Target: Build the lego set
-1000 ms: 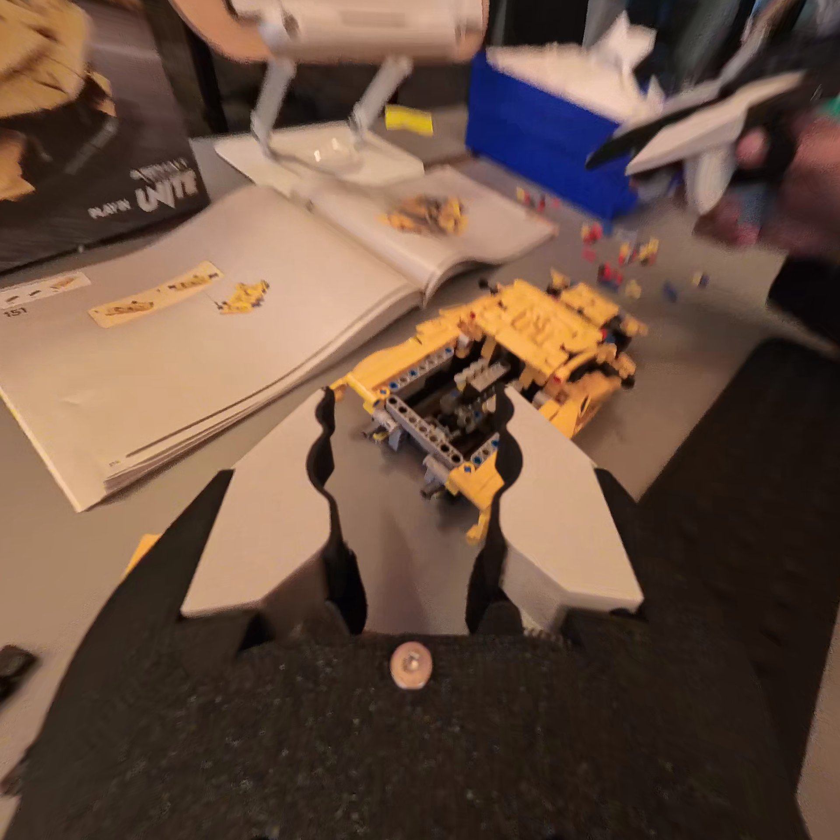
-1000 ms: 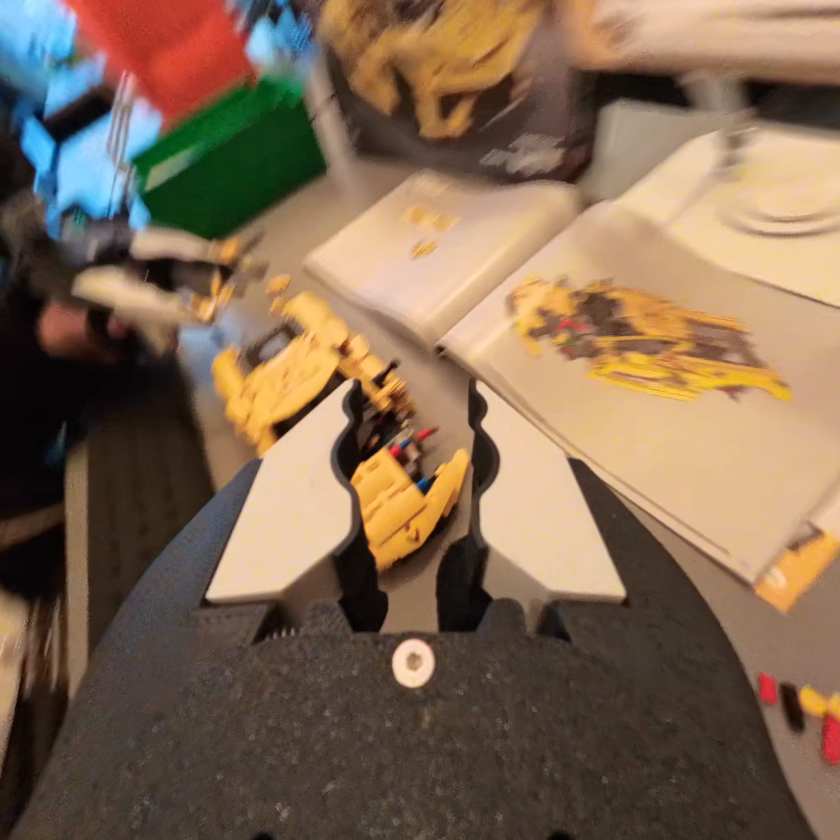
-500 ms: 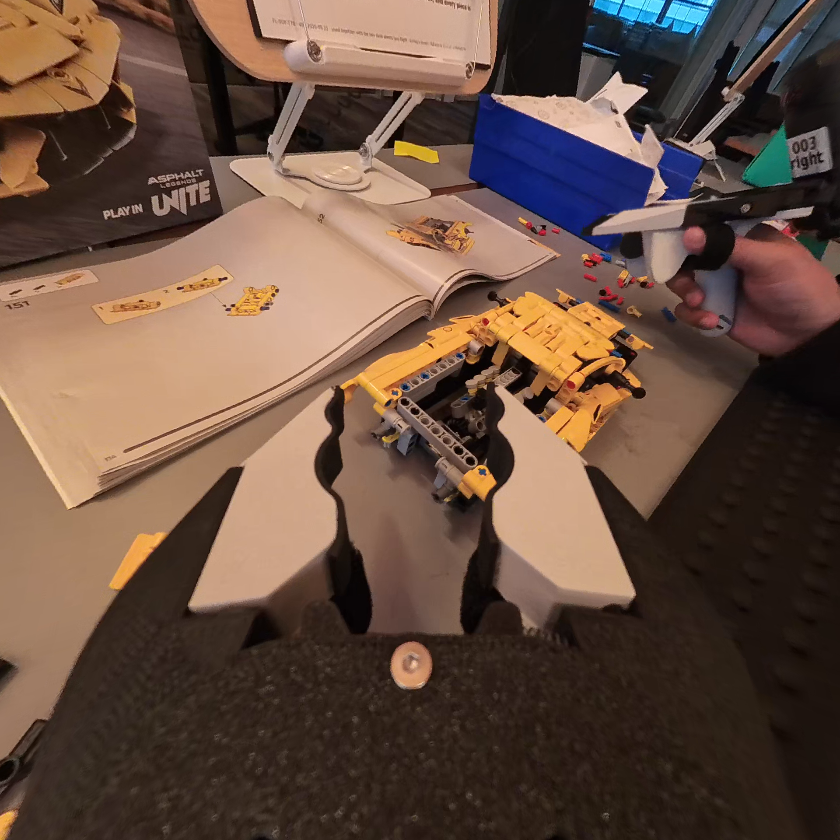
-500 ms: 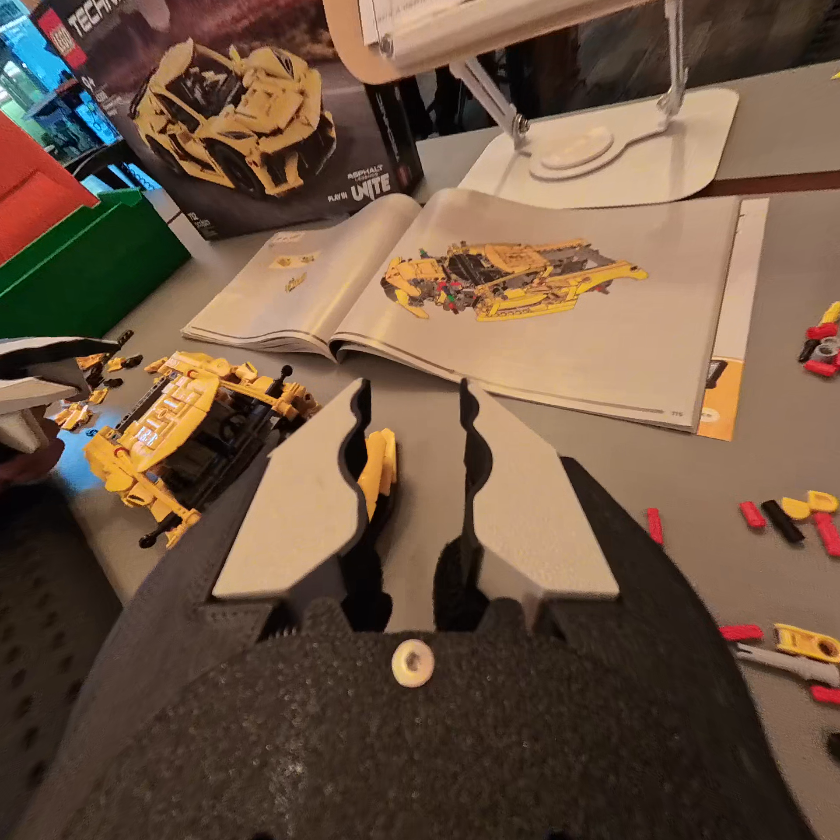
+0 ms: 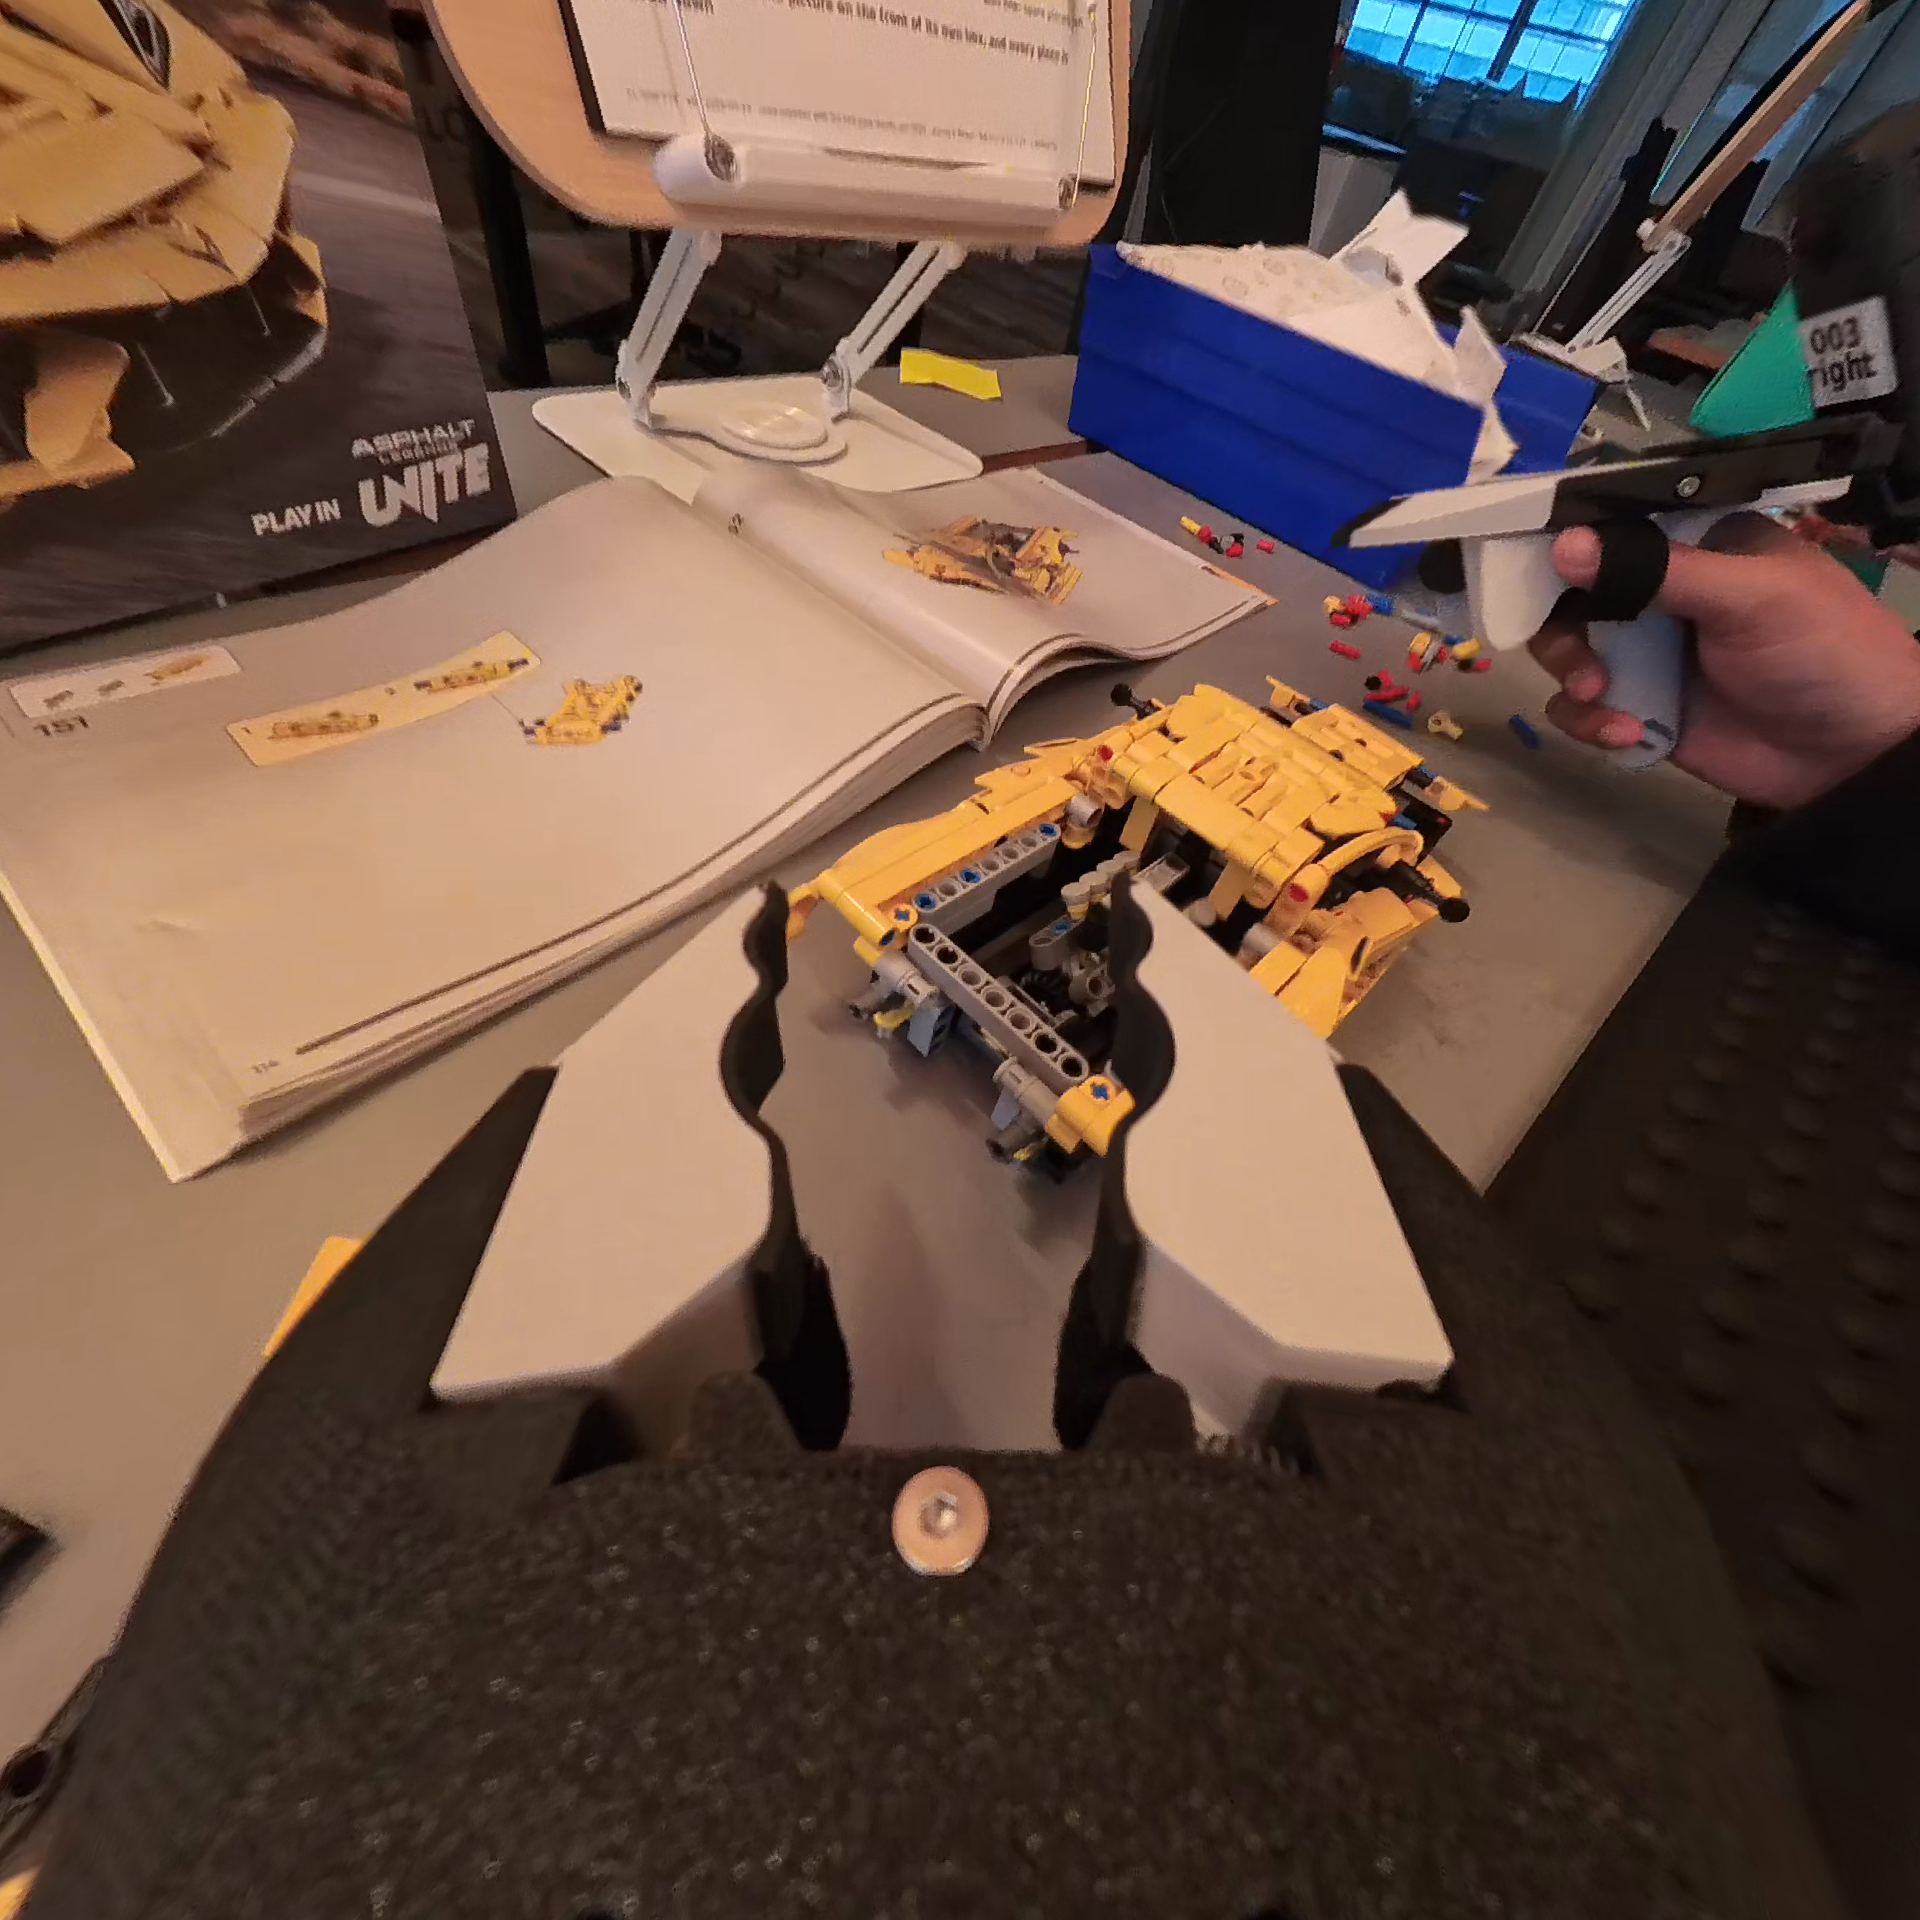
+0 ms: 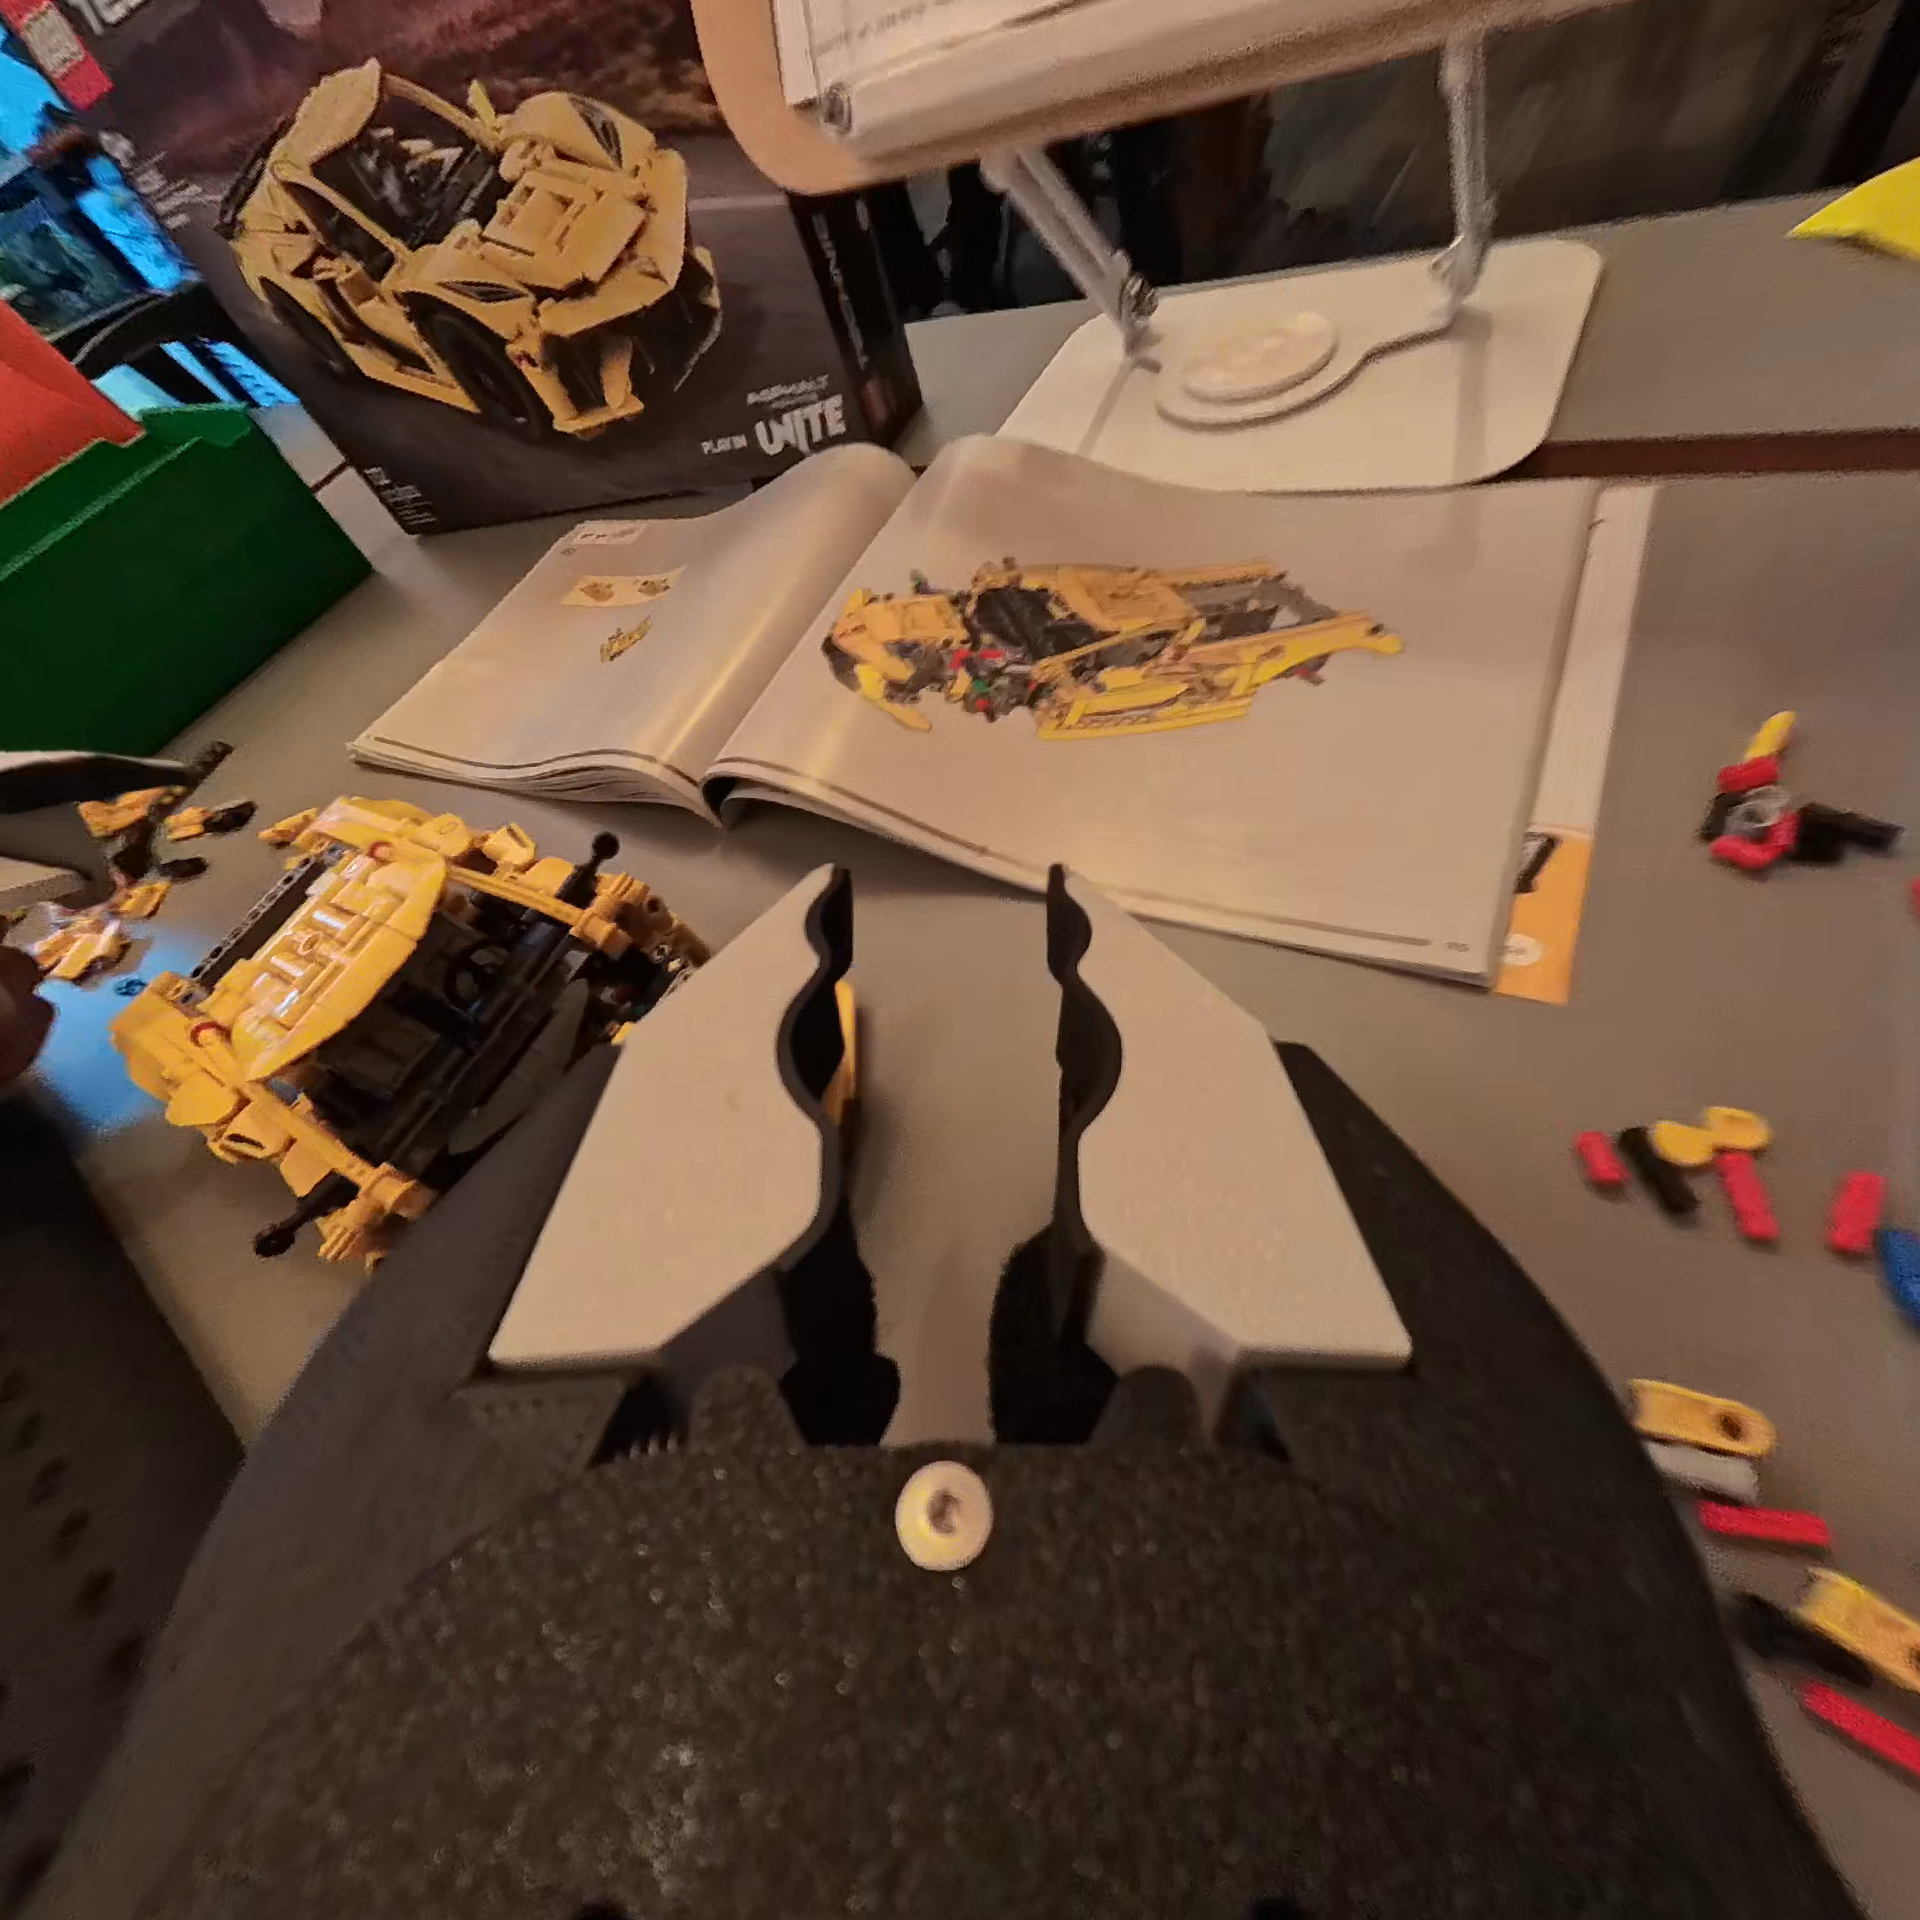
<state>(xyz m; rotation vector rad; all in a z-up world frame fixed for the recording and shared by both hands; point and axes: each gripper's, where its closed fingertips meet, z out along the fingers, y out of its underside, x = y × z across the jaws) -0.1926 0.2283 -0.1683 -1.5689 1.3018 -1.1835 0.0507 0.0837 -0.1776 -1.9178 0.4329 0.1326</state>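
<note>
Left wrist view: the grey tabletop (image 5: 1507,1060) carries a printed set box (image 5: 229,343), an open instruction booklet (image 5: 468,852) and the half-built yellow car (image 5: 1174,831). The left gripper (image 5: 940,914) hovers, jaws spread and empty, the car just beyond them. A hand (image 5: 1745,665) holds the right gripper (image 6: 945,883) aloft, jaws apart; the car lies to their left.

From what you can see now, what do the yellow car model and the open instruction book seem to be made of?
Yellow car model: likely hard plastic, glossy; highlights gleam on its panels, studded beams show holes.
Instruction book: paper, smooth with a slight sheen; its thin pages curve at the spine.
</note>
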